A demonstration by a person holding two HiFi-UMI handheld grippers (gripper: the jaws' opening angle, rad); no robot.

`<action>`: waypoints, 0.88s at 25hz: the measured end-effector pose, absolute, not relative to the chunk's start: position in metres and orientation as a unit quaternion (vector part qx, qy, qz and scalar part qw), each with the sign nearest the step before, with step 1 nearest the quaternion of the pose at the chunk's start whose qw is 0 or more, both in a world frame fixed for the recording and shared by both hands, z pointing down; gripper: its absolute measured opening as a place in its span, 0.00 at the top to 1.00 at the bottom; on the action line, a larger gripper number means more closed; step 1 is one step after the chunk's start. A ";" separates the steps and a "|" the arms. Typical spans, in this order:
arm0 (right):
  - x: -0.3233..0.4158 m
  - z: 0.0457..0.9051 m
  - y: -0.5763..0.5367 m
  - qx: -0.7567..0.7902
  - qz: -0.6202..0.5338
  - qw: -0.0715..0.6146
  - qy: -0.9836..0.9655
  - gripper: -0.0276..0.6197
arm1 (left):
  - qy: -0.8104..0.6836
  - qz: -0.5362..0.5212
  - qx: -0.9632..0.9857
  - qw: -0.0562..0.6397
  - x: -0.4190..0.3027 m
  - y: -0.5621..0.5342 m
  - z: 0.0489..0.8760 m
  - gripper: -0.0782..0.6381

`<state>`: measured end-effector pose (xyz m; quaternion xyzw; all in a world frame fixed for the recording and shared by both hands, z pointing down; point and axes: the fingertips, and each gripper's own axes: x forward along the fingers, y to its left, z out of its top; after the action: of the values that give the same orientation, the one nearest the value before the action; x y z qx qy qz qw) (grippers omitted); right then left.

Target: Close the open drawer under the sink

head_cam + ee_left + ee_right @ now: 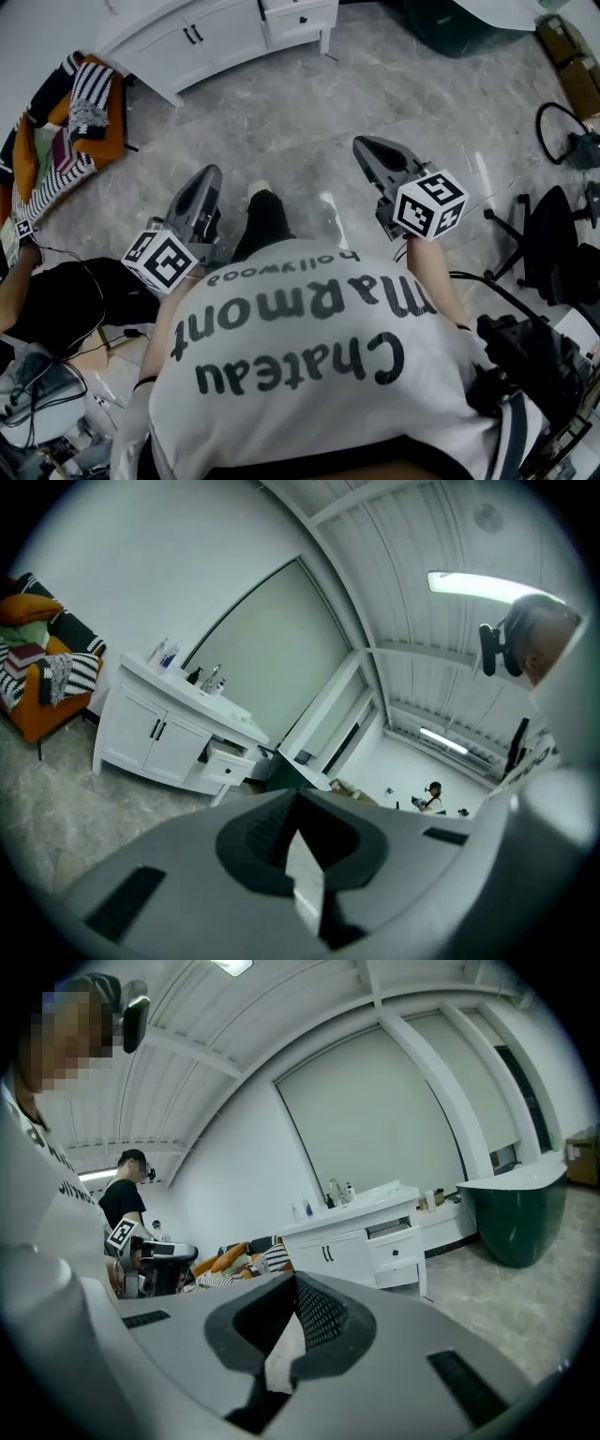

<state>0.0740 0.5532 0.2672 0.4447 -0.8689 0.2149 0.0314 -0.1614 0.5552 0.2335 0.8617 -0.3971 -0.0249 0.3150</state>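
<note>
Evidently, left gripper (210, 176) and right gripper (364, 148) fingers were closed, empty, well apart from the drawer (298, 15); an off-centre push could jam it.

Bright even light, glaring ceiling strip lamp (473, 585), faint shadows, fisheye bending, dark corners in the 2 gripper views

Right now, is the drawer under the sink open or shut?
Open. The drawer sticks out past the cabinet front, with a dark gap showing above it in the right gripper view.
</note>
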 end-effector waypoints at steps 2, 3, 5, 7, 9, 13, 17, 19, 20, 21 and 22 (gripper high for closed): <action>0.074 0.272 0.548 0.448 0.214 0.041 -0.867 0.94 | -0.390 -0.012 0.865 0.314 -0.157 0.552 0.240 0.88; 0.074 0.274 0.545 0.449 0.215 0.046 -0.866 0.94 | -0.387 -0.009 0.865 0.318 -0.156 0.549 0.245 0.88; 0.073 0.280 0.538 0.452 0.216 0.057 -0.864 0.94 | -0.381 -0.008 0.863 0.331 -0.155 0.539 0.253 0.88; 0.072 0.285 0.528 0.456 0.219 0.068 -0.860 0.94 | -0.374 -0.011 0.863 0.340 -0.154 0.521 0.257 0.88; 0.073 0.289 0.517 0.461 0.225 0.077 -0.855 0.94 | -0.365 -0.010 0.866 0.343 -0.151 0.503 0.258 0.88; 0.076 0.295 0.491 0.469 0.235 0.083 -0.847 0.94 | -0.356 -0.005 0.870 0.342 -0.144 0.466 0.259 0.88; 0.079 0.297 0.436 0.483 0.245 0.077 -0.837 0.94 | -0.340 0.010 0.874 0.348 -0.141 0.410 0.262 0.88; 0.074 0.295 0.410 0.484 0.249 0.074 -0.836 0.94 | -0.333 0.014 0.875 0.352 -0.140 0.381 0.260 0.88; 0.072 0.293 0.401 0.483 0.248 0.074 -0.837 0.94 | -0.328 0.015 0.877 0.351 -0.139 0.371 0.257 0.88; 0.069 0.290 0.394 0.481 0.245 0.074 -0.839 0.94 | -0.323 0.017 0.881 0.345 -0.138 0.363 0.254 0.88; 0.066 0.287 0.389 0.478 0.242 0.075 -0.841 0.94 | -0.319 0.019 0.886 0.337 -0.137 0.356 0.251 0.88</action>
<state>0.0656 0.3892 0.2870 0.4784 -0.8407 0.2424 0.0747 -0.1372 0.3560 0.2508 0.8858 -0.3188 0.0187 0.3368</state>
